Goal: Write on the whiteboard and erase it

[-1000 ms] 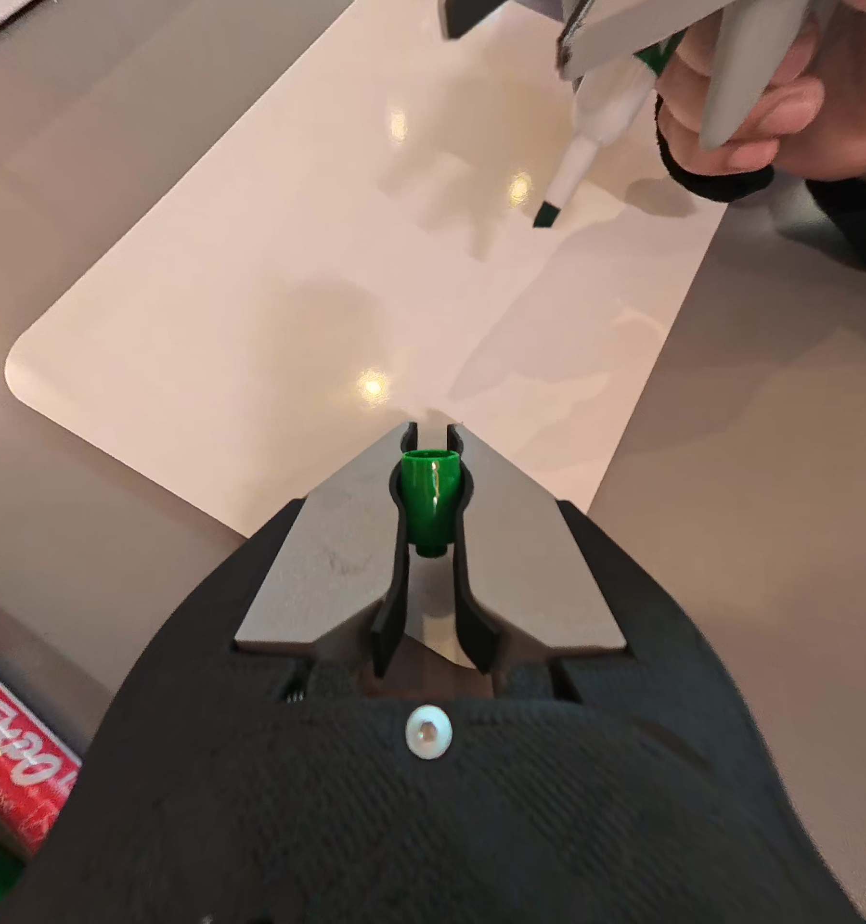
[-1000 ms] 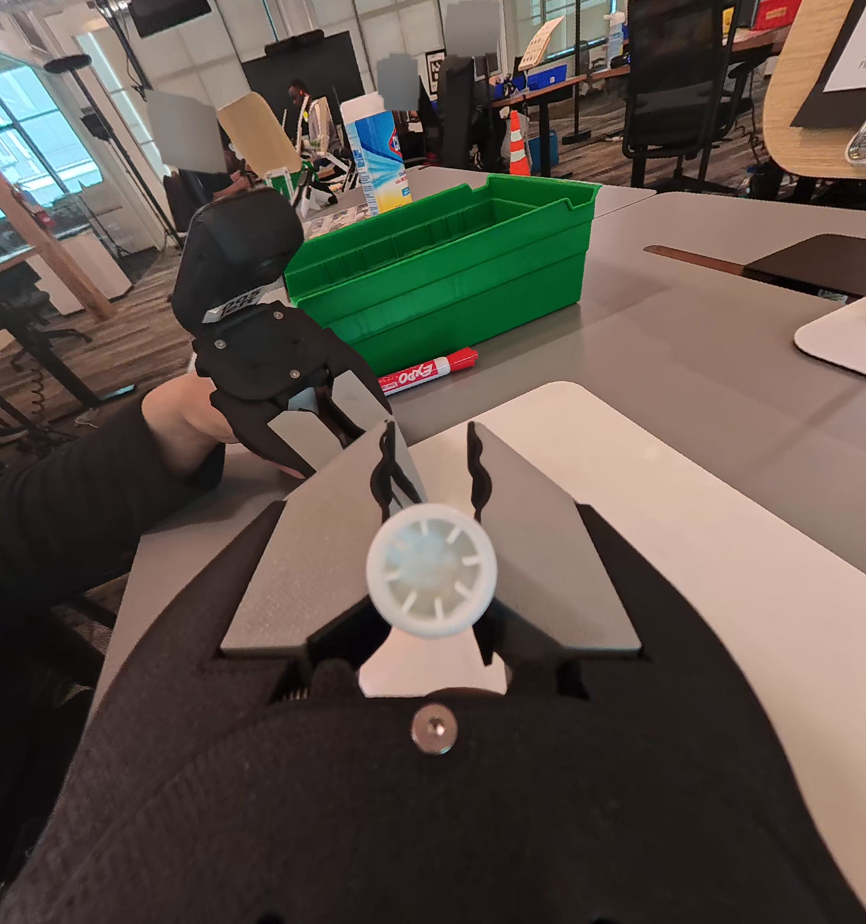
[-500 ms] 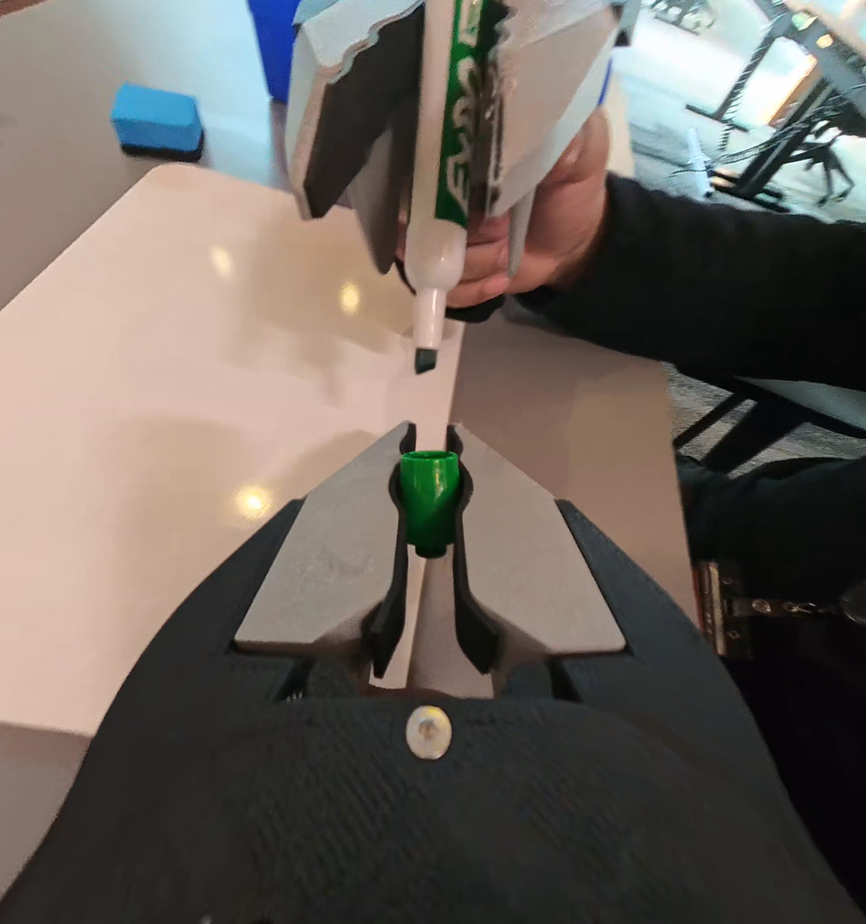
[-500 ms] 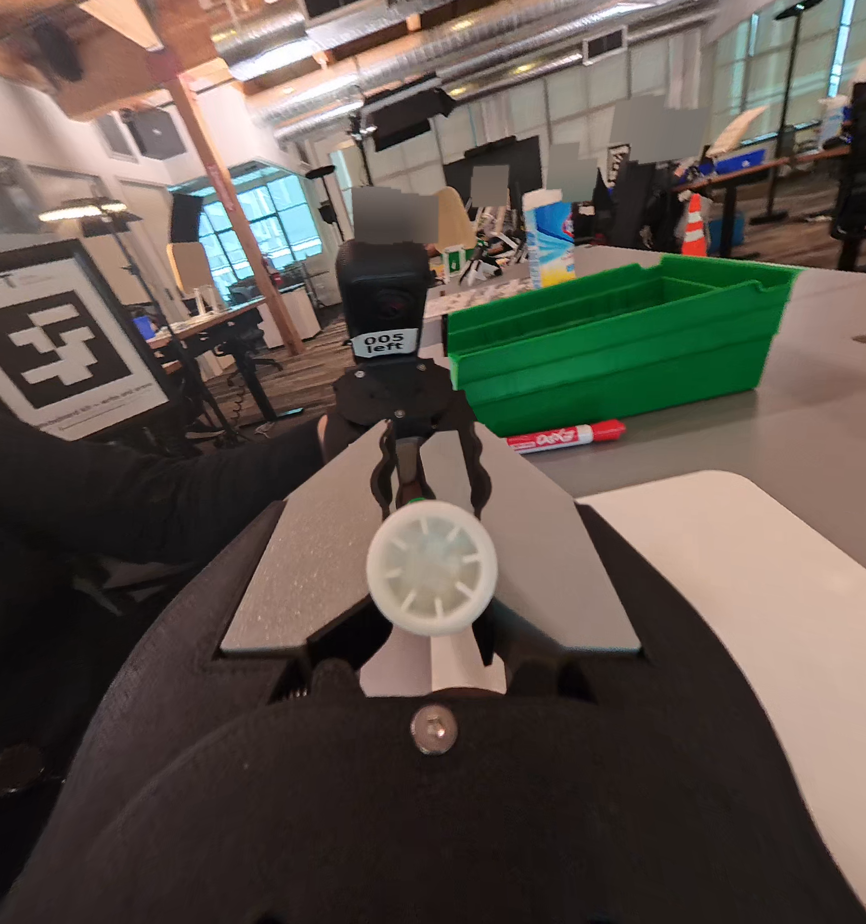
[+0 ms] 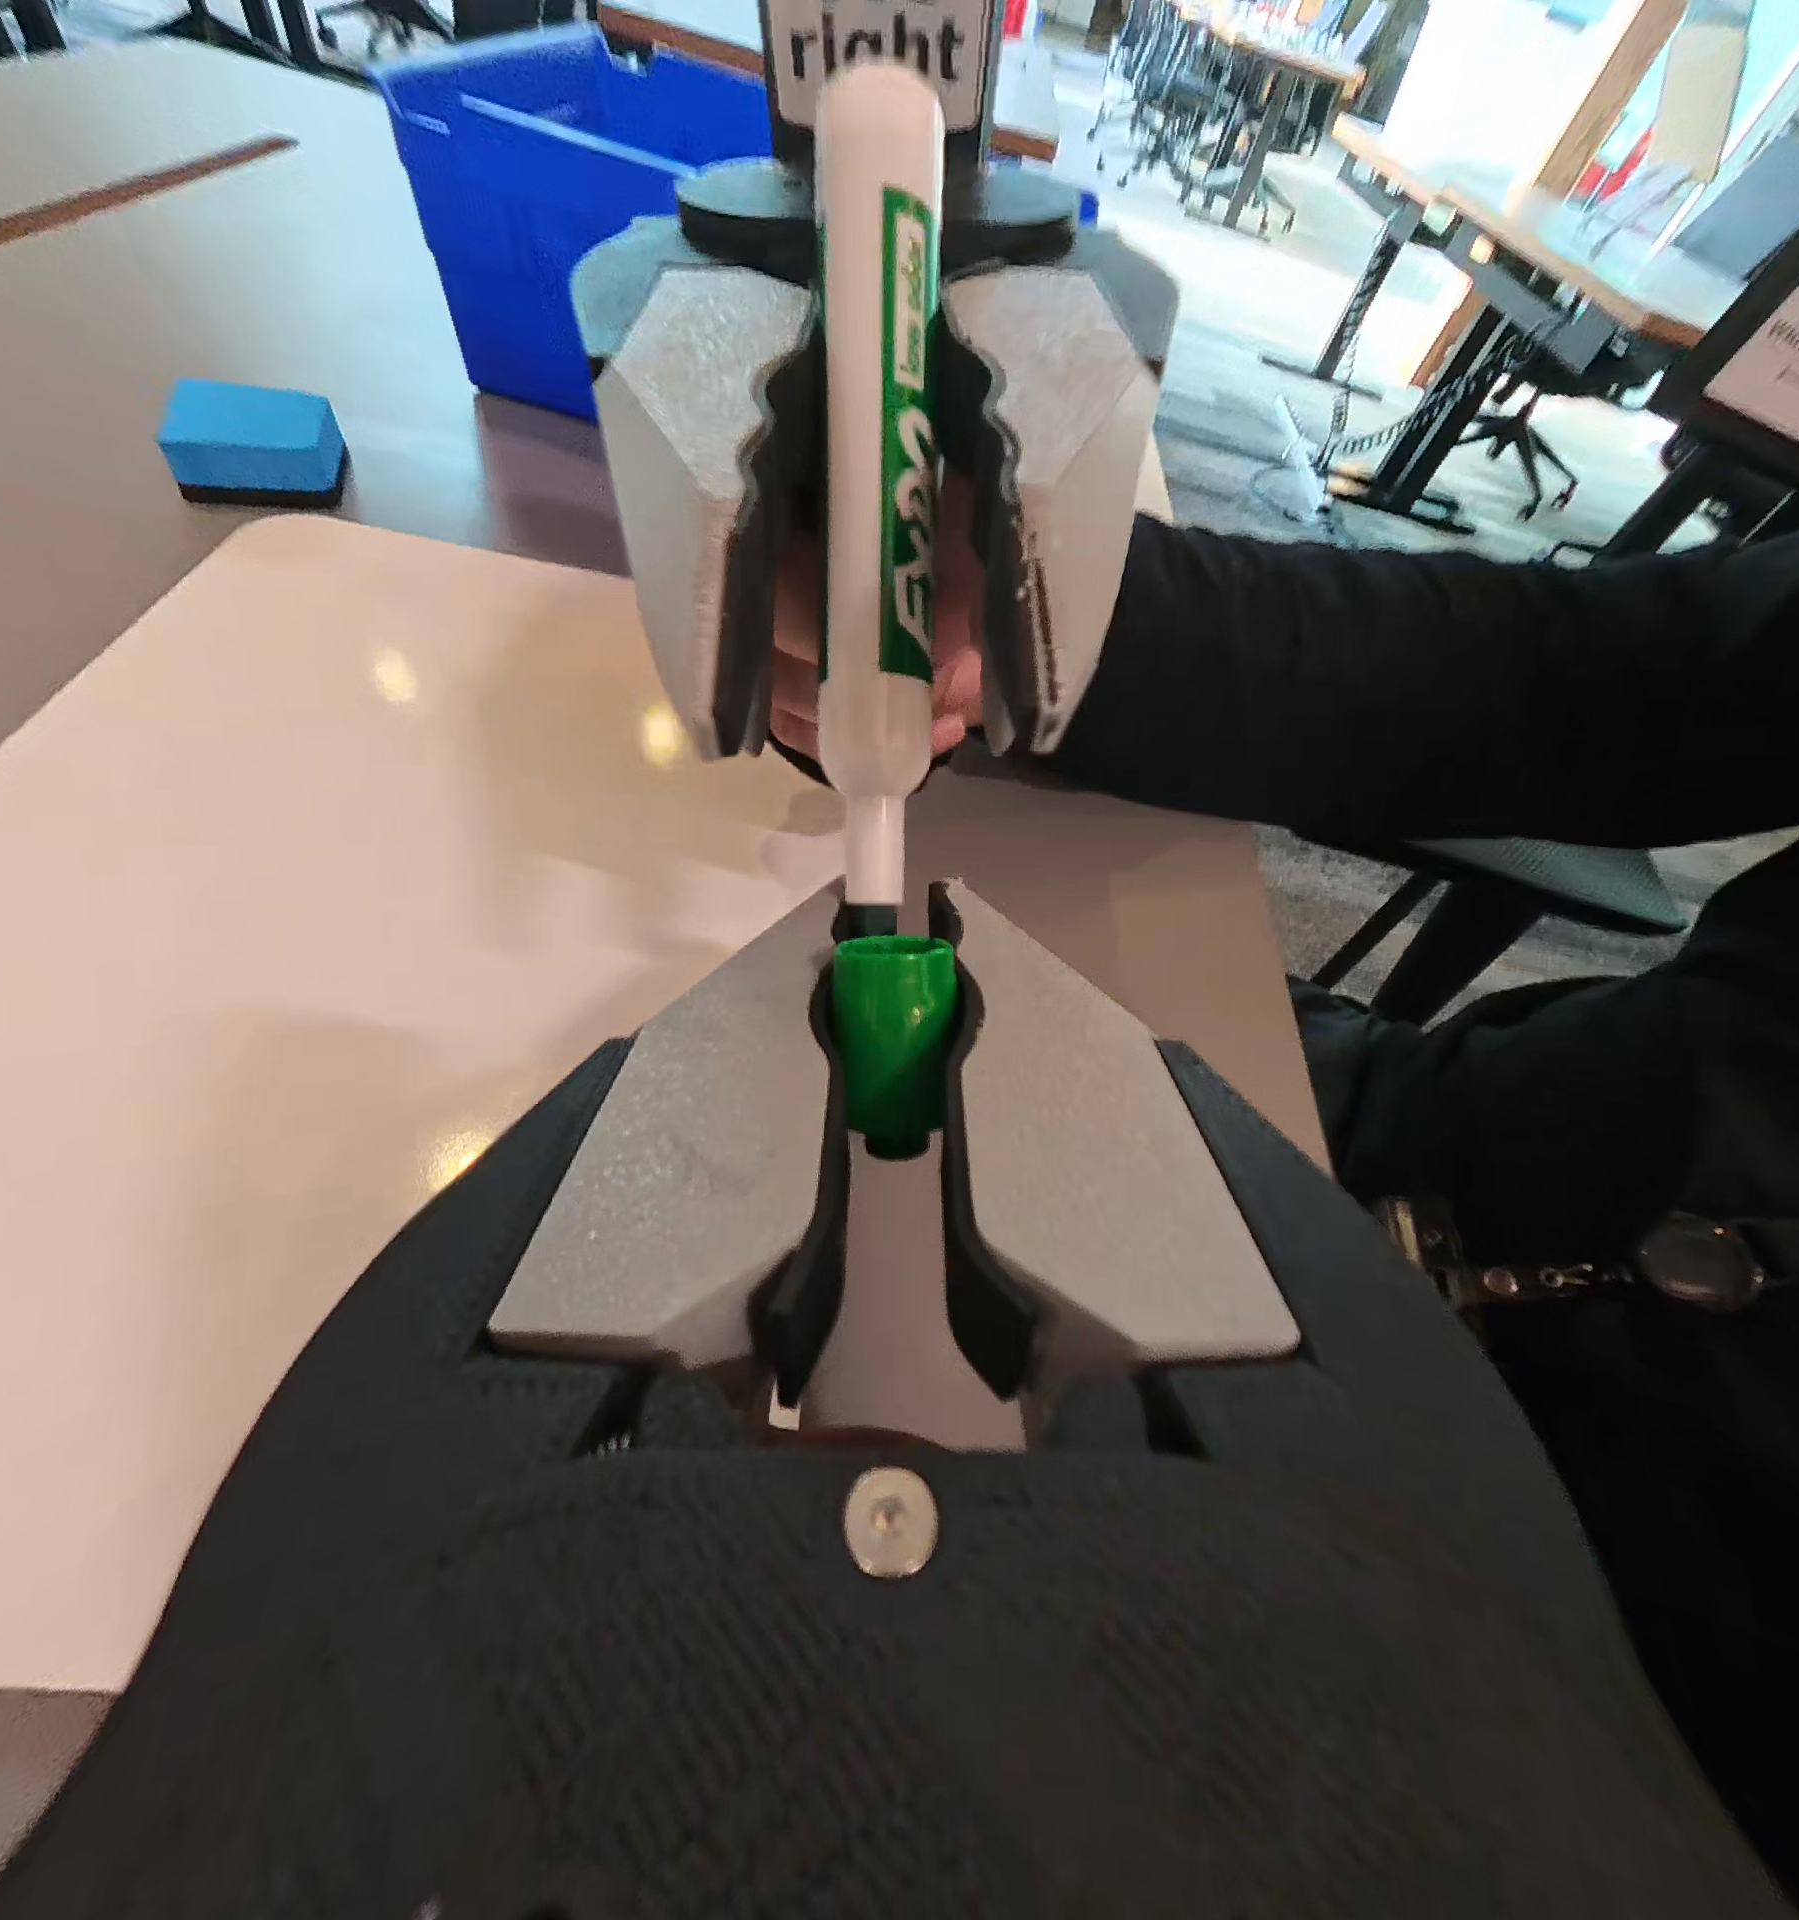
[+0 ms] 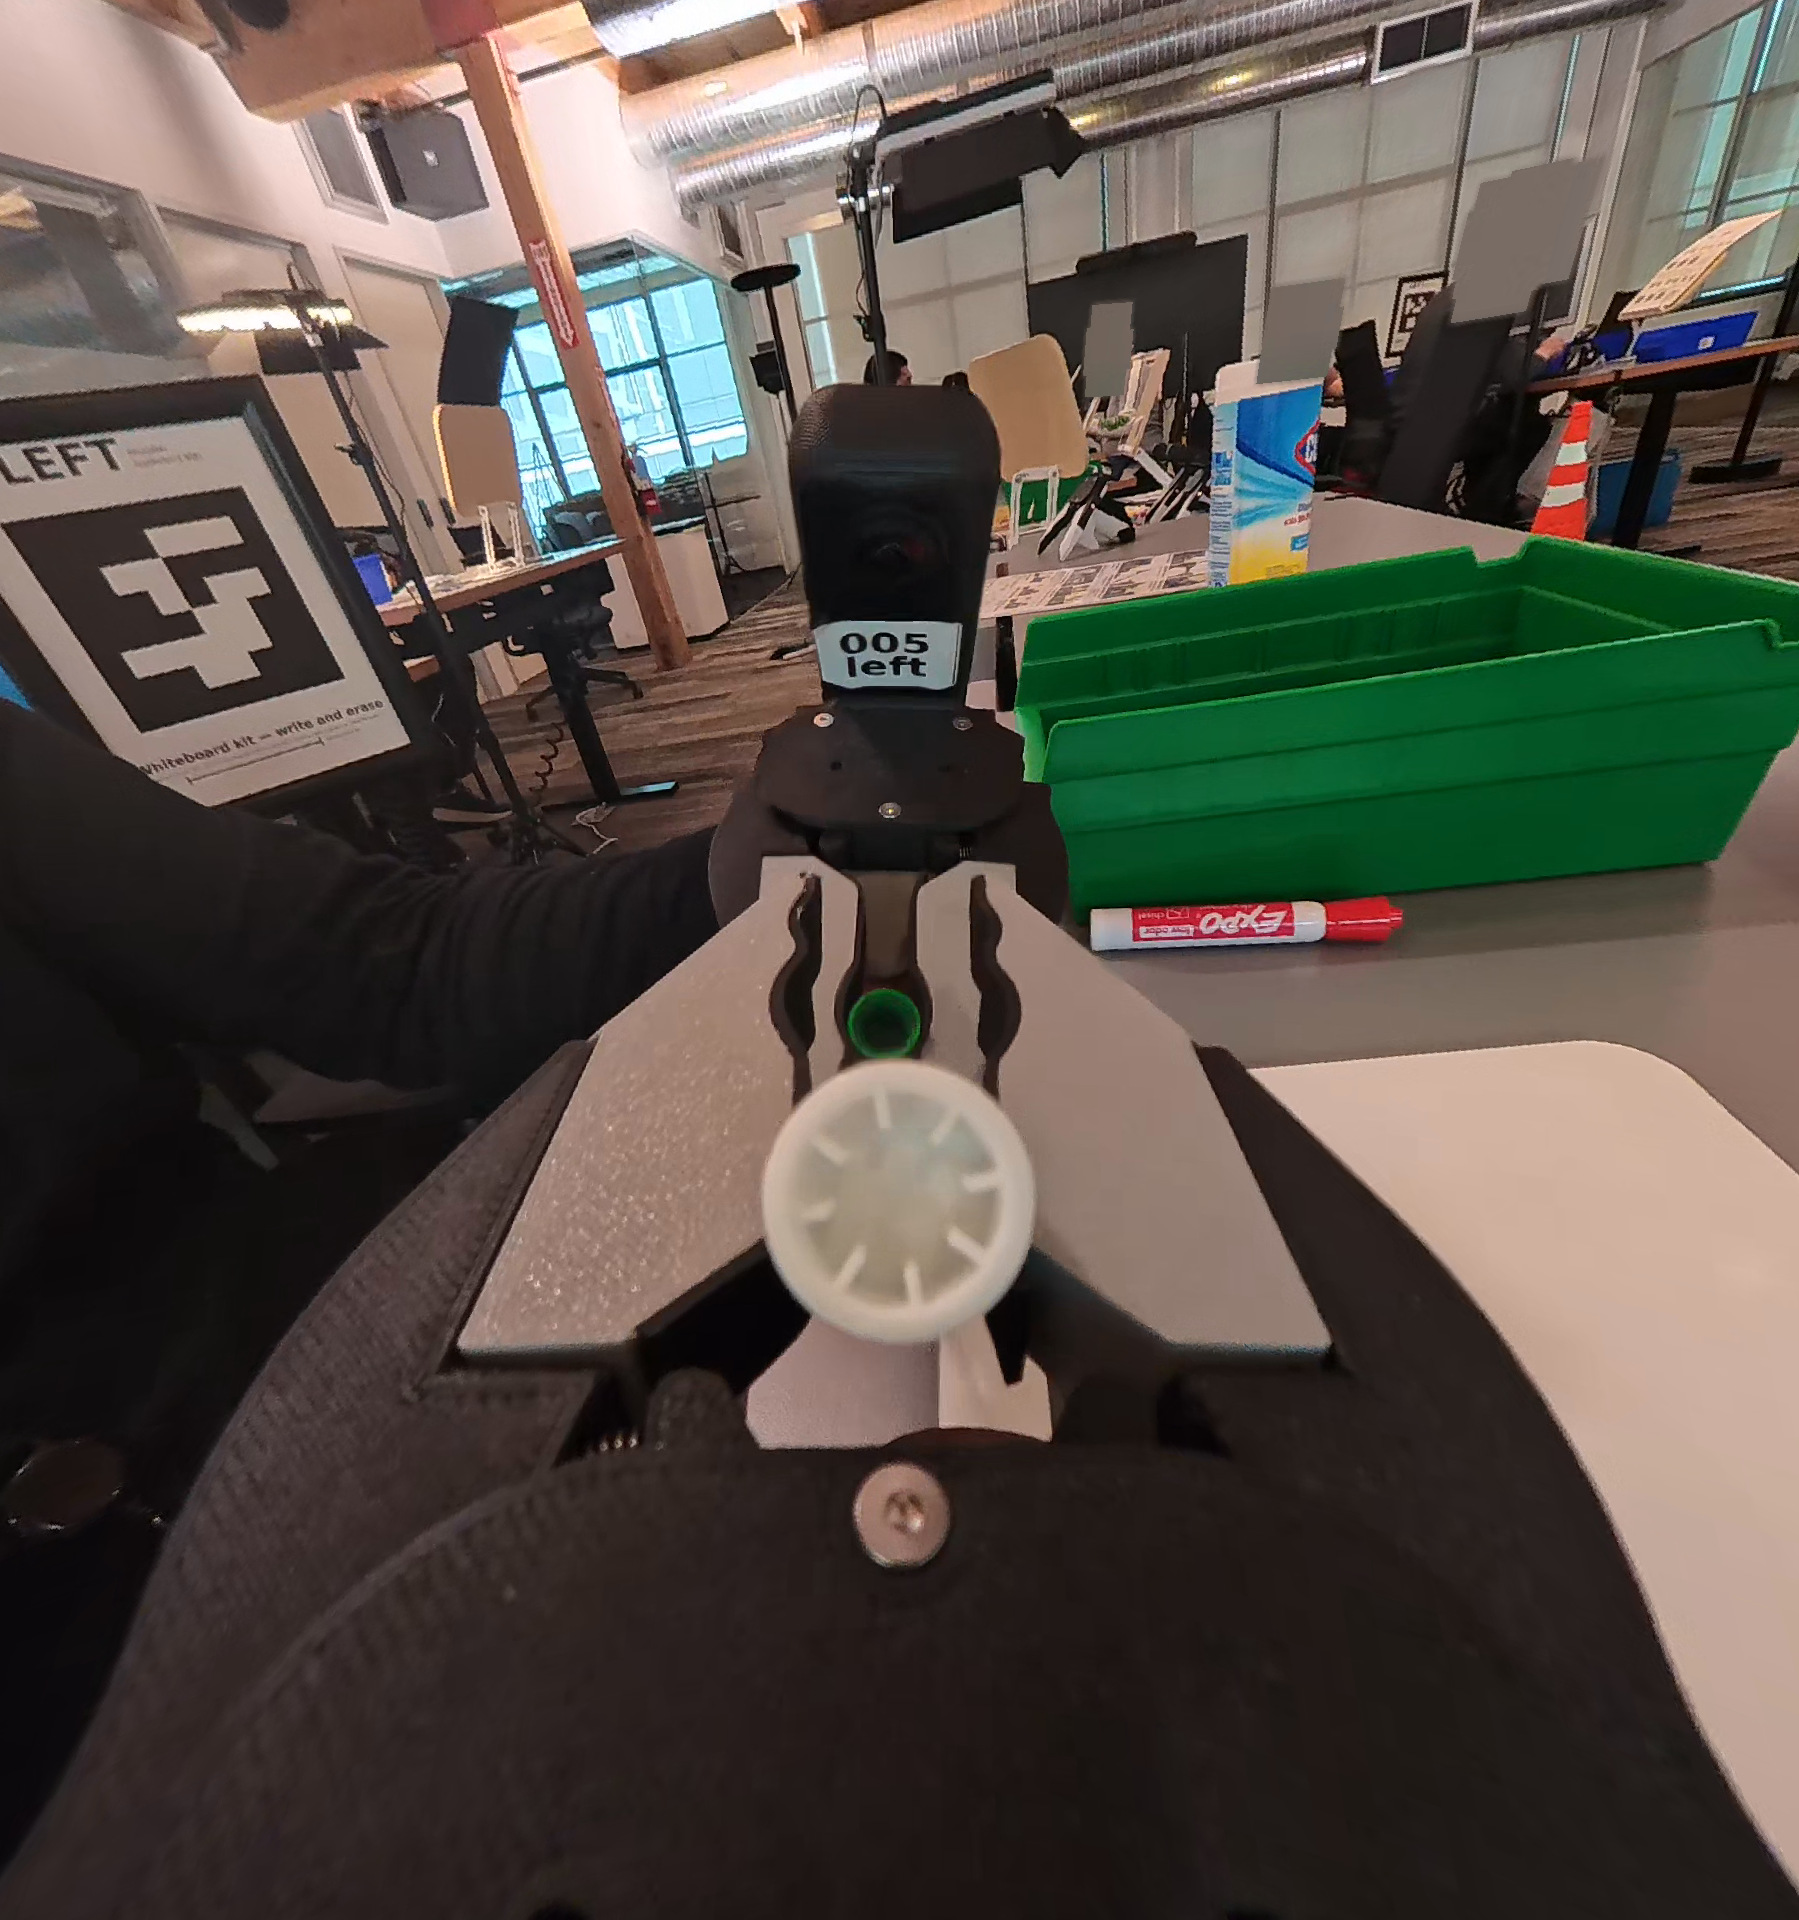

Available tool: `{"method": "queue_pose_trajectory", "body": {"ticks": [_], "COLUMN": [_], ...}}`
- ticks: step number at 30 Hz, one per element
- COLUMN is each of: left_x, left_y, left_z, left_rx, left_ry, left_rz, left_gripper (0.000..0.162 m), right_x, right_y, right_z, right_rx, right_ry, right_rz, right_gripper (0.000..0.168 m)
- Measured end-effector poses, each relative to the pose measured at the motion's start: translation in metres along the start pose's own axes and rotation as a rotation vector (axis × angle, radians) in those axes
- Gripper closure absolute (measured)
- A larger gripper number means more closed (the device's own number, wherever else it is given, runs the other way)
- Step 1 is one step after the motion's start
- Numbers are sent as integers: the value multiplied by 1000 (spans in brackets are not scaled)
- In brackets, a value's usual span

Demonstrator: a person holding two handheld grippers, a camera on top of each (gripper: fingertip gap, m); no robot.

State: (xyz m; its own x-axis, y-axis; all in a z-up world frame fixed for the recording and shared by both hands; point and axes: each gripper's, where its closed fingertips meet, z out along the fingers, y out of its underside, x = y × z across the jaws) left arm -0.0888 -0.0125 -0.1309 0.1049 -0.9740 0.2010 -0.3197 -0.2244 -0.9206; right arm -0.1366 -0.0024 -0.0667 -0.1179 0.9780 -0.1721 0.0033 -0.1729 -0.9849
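My left gripper (image 5: 890, 904) is shut on the green marker cap (image 5: 893, 1039), with the cap's open end facing forward. My right gripper (image 5: 879, 717) faces it and is shut on the white green-labelled marker (image 5: 879, 499). The marker's dark tip sits right at the cap's mouth, between my left fingertips. In the right wrist view my right gripper (image 6: 895, 914) holds the marker's white end (image 6: 900, 1210) close to the camera, and the cap's round opening (image 6: 882, 1023) shows just beyond in the left gripper (image 6: 890, 935). The whiteboard (image 5: 303, 935) lies below, blank.
A blue eraser (image 5: 251, 442) lies past the whiteboard's far corner, with a blue bin (image 5: 542, 208) behind it. A green bin (image 6: 1414, 727) and a red marker (image 6: 1248, 923) lie on the grey table (image 6: 1497, 987). A person's black sleeves (image 5: 1446, 675) hold both grippers. There is about 7 cm between the tips of the two grippers.
Both grippers have swung up from the whiteboard to face each other. The marker tip has come from well above the board down to the cap's mouth.
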Motion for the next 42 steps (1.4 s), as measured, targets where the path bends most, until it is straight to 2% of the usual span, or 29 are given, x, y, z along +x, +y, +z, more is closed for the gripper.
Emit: {"method": "queue_pose_trajectory", "body": {"ticks": [5,13,19,30,33,42], "left_x": [2,-4,1,-5,-2,-3], "left_y": [-19,-4,-12,-18,-20,-20], "left_z": [-13,-4,-6,-6,-2,-5], "left_rx": [116,27,76,93,96,106], "left_ry": [37,-9,20,-63,-57,-55], "left_rz": [-44,-27,-46,40,53,38], "left_gripper": [153,153,153,153,153,153], "right_x": [0,-1,-1,-1,0,4], "right_y": [-3,11,13,5,12,13], "right_z": [-4,4,5,3,7,6], "right_rx": [14,-65,-76,-18,-48,-55], "right_ry": [-5,7,-1,-14,-14,2], "right_rz": [-3,-26,-19,26,35,46], "right_gripper": [143,144,143,141,138,141]}}
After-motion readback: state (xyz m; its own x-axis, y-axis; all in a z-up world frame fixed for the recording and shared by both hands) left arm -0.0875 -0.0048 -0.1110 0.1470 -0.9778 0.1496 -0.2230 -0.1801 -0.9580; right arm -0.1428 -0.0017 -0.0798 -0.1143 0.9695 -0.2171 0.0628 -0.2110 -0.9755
